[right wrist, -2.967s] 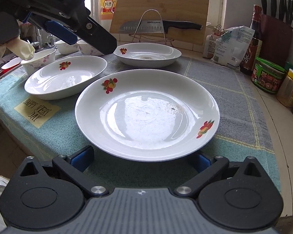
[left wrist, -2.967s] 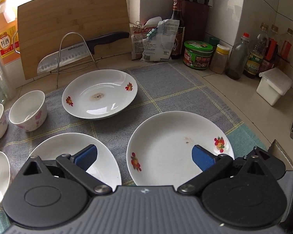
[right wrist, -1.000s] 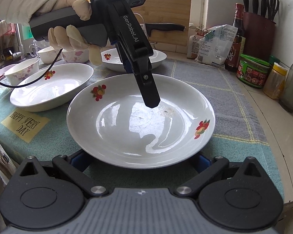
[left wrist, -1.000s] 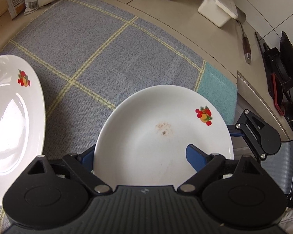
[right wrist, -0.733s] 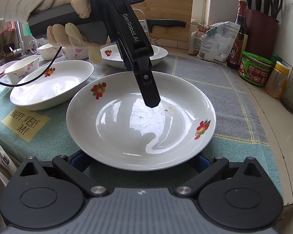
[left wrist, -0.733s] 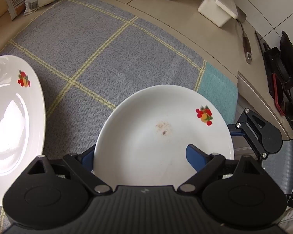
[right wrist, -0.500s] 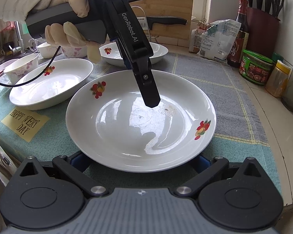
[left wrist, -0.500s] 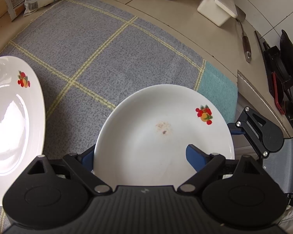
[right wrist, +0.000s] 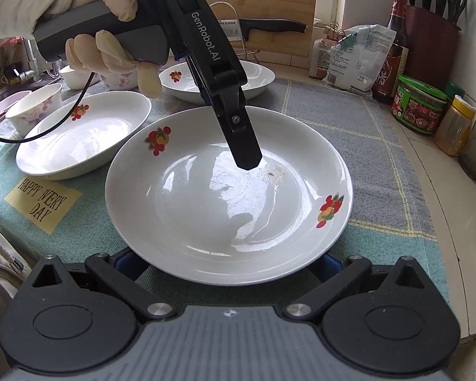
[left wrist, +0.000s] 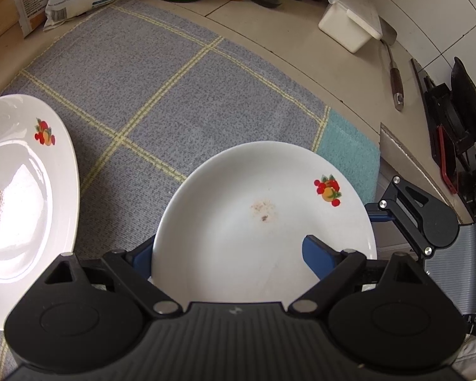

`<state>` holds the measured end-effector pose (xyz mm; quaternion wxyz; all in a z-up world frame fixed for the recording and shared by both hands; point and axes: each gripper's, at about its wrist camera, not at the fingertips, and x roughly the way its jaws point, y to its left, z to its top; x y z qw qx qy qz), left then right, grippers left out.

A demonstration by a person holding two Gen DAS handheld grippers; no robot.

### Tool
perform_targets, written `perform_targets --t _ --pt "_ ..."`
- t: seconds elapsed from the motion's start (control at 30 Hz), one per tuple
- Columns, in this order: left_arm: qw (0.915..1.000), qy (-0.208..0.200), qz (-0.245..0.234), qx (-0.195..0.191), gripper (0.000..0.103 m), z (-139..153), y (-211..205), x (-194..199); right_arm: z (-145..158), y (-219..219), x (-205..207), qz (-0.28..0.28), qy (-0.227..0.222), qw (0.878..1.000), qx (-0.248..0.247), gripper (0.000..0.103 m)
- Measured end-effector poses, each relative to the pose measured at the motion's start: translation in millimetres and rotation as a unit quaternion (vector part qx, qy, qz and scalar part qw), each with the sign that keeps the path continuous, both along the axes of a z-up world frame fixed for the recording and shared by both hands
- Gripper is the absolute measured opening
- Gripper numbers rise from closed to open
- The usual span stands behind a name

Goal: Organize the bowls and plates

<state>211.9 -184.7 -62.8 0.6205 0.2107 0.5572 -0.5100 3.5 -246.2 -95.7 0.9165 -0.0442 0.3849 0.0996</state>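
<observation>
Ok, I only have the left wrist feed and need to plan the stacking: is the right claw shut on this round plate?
Observer: No. The right claw is open, its blue pads set wide on either side of the near rim of the round plate.
Operator: What lies on the plate's far side from that claw's view, out of my frame?
Observer: An oval plate sits on the cloth to the left of the round one, close but apart.
Operator: Any bowls near?
Observer: Yes, a floral bowl stands upright just beyond the oval plate's left end.
</observation>
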Motion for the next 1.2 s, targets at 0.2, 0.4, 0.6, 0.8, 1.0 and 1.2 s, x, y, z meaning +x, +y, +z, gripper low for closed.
perform_targets --t 0.2,0.4,0.6,0.8,1.0,1.2 --pt "0.9998 -0.005 0.009 -0.015 0.092 9 -2 4 8 -4 5 0.004 0.000 1.000 -0.005 0.103" --pt "0.9994 -0.004 0.021 -0.029 0.092 12 -13 15 14 -14 13 0.011 -0.001 1.000 -0.014 0.103" --pt "0.9992 -0.014 0.017 -0.034 0.092 14 -33 25 18 -32 26 0.012 -0.002 1.000 -0.016 0.103" --pt "0.9986 -0.024 0.016 -0.045 0.092 18 -55 40 19 -53 40 0.008 -0.010 1.000 -0.019 0.103" --pt "0.9980 -0.028 0.025 -0.051 0.092 13 -74 58 18 -75 58 0.006 -0.014 1.000 -0.024 0.103" --pt "0.9973 -0.030 0.034 -0.058 0.092 -1 -87 75 15 -93 76 0.001 -0.014 1.000 -0.019 0.103"
